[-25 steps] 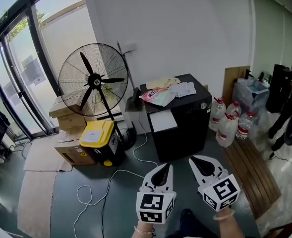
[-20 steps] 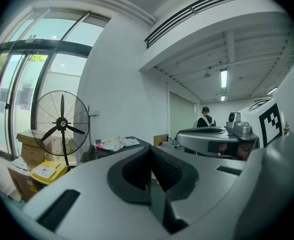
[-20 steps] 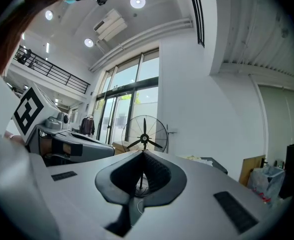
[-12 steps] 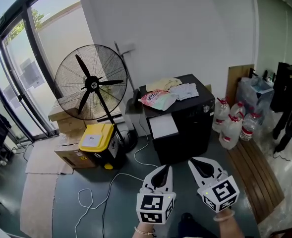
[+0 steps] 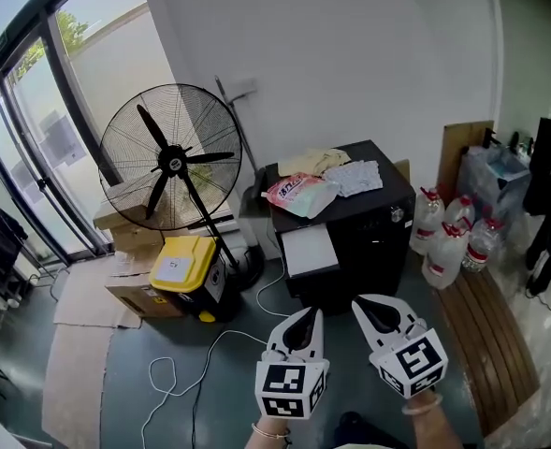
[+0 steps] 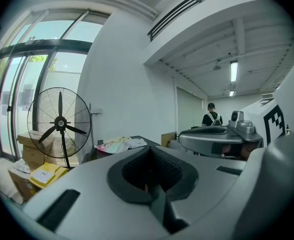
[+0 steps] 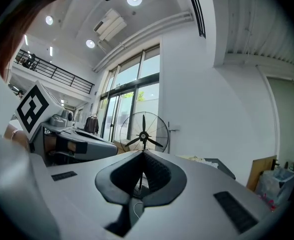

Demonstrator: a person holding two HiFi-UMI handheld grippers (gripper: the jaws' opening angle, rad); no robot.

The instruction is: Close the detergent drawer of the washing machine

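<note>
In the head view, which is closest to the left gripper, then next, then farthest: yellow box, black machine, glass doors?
From the left gripper:
1. Black machine, just ahead.
2. Yellow box, on the floor, left.
3. Glass doors, far left.

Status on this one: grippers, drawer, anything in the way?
Left gripper and right gripper shut, empty, short of the washing machine. White drawer appears to jut out, untouched. Cable on floor nearby; approach looks open.
</note>
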